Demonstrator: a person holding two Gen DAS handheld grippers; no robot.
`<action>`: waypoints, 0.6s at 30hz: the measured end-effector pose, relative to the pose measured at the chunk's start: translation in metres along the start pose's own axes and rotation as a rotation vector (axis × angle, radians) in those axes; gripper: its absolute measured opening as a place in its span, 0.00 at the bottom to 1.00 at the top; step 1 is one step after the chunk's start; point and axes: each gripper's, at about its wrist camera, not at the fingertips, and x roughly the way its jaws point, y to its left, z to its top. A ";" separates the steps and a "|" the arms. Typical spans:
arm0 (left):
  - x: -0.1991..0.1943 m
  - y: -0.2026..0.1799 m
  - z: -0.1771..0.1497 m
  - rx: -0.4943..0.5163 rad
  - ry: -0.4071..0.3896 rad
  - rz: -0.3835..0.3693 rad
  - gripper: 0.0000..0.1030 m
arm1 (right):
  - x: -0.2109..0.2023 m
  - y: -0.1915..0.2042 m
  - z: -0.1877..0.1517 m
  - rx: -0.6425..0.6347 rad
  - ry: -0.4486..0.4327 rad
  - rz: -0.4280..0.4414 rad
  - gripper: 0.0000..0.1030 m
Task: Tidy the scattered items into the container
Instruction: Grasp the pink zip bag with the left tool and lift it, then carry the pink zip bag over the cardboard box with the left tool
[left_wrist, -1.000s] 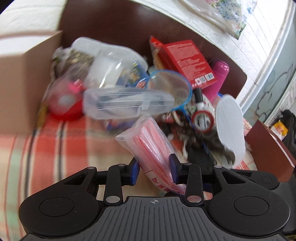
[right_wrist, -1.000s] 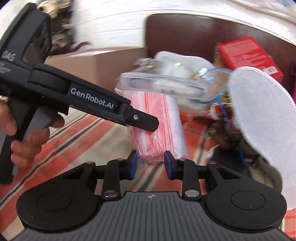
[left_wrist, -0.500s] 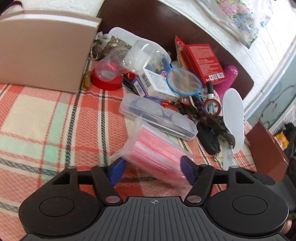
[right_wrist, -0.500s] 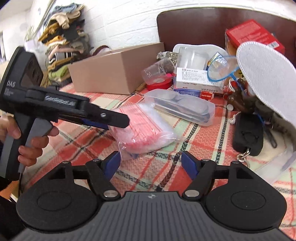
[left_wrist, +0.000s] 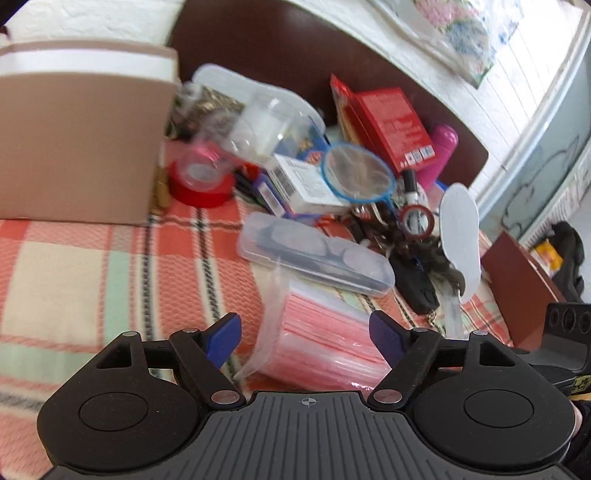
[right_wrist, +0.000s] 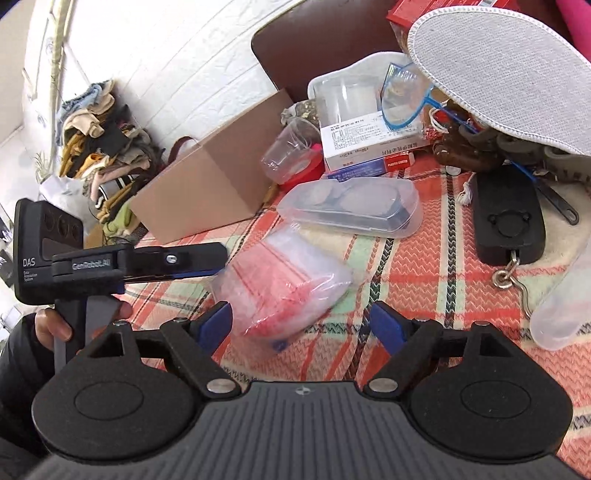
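Your left gripper and right gripper: jaws just opened wide, holding nothing; pink bag lies between them on the blanket. Only your right view shows a key fob; box at the far edge

In the right wrist view, the left gripper carries "GenRobot.AI" in white along its arm, and its rear block reads "DAS" above small print too fine to read. The white medicine box has a red end panel whose lettering is too blurred to read
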 end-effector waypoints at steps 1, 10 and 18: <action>0.005 0.001 0.000 -0.007 0.013 -0.014 0.84 | 0.003 0.001 0.001 -0.003 0.005 -0.004 0.83; 0.020 0.000 -0.010 0.004 0.056 -0.045 0.67 | 0.018 0.005 0.006 -0.048 0.015 -0.022 0.71; 0.009 -0.003 -0.024 0.010 0.061 -0.066 0.65 | 0.010 -0.001 0.003 -0.050 0.022 -0.015 0.62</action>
